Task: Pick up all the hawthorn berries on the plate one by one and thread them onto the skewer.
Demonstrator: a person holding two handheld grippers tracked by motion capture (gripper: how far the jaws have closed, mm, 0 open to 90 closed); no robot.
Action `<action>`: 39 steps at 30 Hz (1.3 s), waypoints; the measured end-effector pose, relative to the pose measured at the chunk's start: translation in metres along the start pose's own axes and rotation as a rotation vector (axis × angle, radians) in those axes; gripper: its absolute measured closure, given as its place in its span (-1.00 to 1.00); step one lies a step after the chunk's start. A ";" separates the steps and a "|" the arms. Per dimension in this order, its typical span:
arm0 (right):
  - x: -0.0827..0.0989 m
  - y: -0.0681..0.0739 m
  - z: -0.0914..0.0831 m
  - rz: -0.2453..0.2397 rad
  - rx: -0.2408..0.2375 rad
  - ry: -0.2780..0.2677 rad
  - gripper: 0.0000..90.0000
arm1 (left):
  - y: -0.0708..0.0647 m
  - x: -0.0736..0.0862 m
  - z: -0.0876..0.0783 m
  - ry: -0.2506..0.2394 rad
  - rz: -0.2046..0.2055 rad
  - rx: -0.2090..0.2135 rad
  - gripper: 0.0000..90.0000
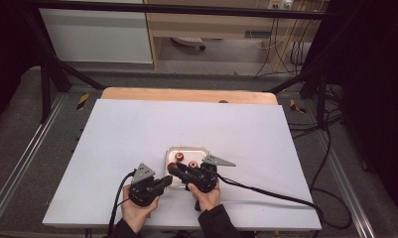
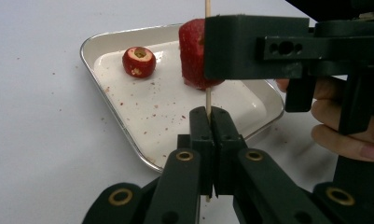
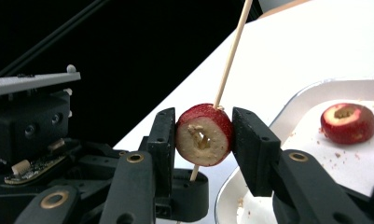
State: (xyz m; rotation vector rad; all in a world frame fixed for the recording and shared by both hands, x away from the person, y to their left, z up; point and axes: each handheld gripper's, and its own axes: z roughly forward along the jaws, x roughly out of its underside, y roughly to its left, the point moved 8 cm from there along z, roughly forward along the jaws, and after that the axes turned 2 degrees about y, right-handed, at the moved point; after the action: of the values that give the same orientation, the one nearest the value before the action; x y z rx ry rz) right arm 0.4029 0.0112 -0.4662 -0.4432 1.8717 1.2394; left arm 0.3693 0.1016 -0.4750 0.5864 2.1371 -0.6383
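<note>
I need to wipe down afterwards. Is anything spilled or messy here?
Yes. Red crumbs are scattered over the white tray, mostly around the loose cored fruit, with a few specks on the table beside the rim.

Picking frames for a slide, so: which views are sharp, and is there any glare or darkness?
High view: evenly lit, soft, the table pale, dark at both sides. Left gripper view: the tray and skewer crisp, near jaws blurred. Right gripper view: the fruit sharp, background black at left, table washed out.
</note>
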 end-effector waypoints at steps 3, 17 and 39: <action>0.004 0.000 0.001 0.004 -0.005 0.012 0.37 | 0.001 0.000 0.001 0.002 0.004 0.000 0.97; -0.021 -0.006 -0.020 -0.147 0.145 0.096 -0.38 | 0.019 0.003 -0.018 0.007 0.082 -0.032 0.97; -0.044 -0.052 -0.027 -0.390 0.392 0.707 -0.64 | 0.052 0.014 -0.034 0.089 0.154 -0.082 0.96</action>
State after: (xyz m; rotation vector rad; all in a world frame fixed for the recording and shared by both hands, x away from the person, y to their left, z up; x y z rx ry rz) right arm 0.4521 -0.0421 -0.4569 -1.0635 2.3820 0.4504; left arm 0.3732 0.1648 -0.4805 0.7380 2.1638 -0.4450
